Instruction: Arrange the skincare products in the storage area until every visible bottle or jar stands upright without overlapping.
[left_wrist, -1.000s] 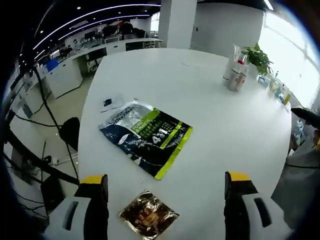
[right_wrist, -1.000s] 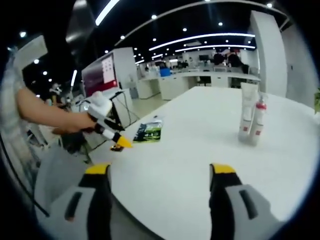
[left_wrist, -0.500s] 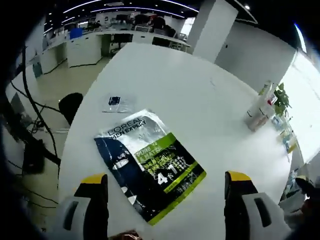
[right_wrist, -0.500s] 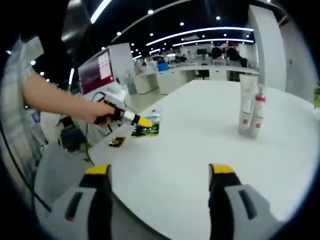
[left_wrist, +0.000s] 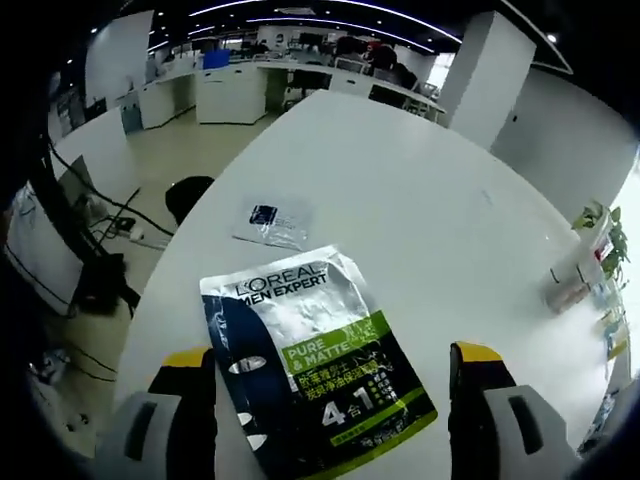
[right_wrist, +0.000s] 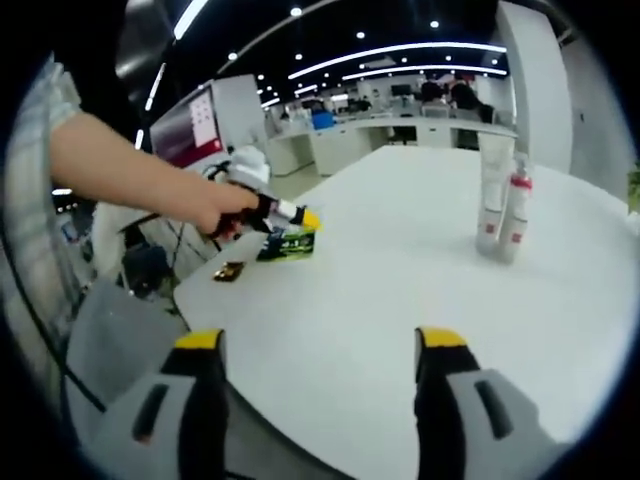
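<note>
Left gripper (left_wrist: 332, 385) is hovering wide open, nothing between the jaws, right over the dark L'Oreal sachet (left_wrist: 310, 370) lying flat near the edge of the white table (left_wrist: 420, 230). A small clear packet (left_wrist: 273, 220) is sitting just beyond it.

Right gripper (right_wrist: 318, 375) is also gaping open and empty above the table's near edge. From its view, a small brown packet (right_wrist: 229, 271) is lying beside the sachet, while the white tube (right_wrist: 492, 196) and red-capped bottle (right_wrist: 516, 216) are standing upright, side by side, well apart to the right.

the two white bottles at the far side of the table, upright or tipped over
Upright. In the right gripper view the tall tube and the pump bottle stand on end side by side on the white table, caps up.
</note>
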